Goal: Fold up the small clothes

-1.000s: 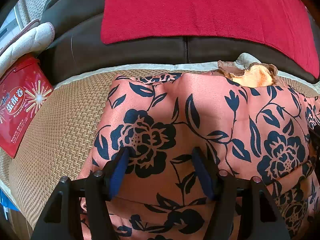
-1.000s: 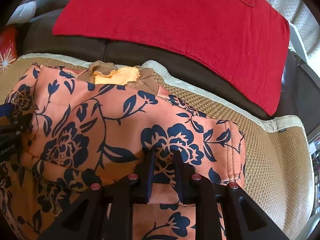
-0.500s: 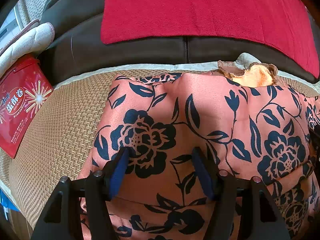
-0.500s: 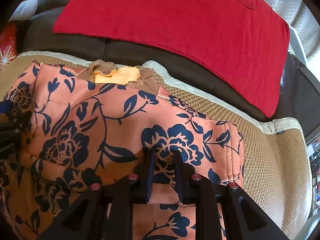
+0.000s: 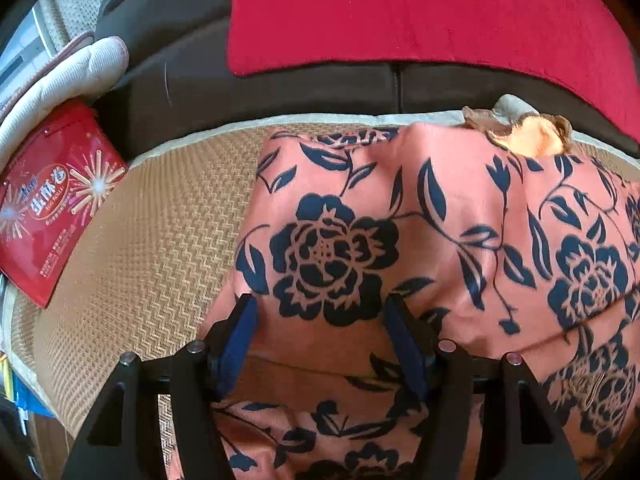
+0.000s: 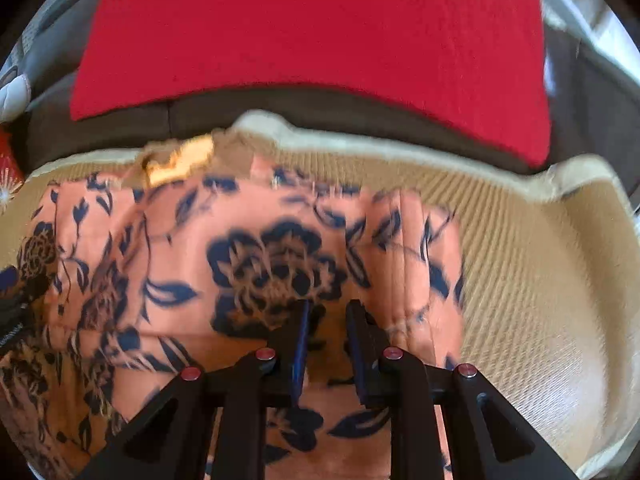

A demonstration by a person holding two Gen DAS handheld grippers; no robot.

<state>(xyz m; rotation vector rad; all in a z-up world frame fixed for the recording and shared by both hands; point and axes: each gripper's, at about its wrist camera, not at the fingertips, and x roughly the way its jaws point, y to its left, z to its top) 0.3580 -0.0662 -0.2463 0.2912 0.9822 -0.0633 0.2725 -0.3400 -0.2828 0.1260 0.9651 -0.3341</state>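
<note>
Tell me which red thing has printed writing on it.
The red packet at the left of the mat; the red cloth on the sofa back is plain.

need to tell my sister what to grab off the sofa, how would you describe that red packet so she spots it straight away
Start at the dark sofa with the big red cloth draped over its backrest. Follow the woven tan seat mat to its left end, past the floral garment. The red packet lies there beside a white padded cushion: glossy, with white firework bursts and printed lettering, unlike the plain red cloth.

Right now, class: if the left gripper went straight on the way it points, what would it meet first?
Probably the folded floral garment: the left gripper stands open over it, so it would meet cloth first, though depth is unclear.
</note>
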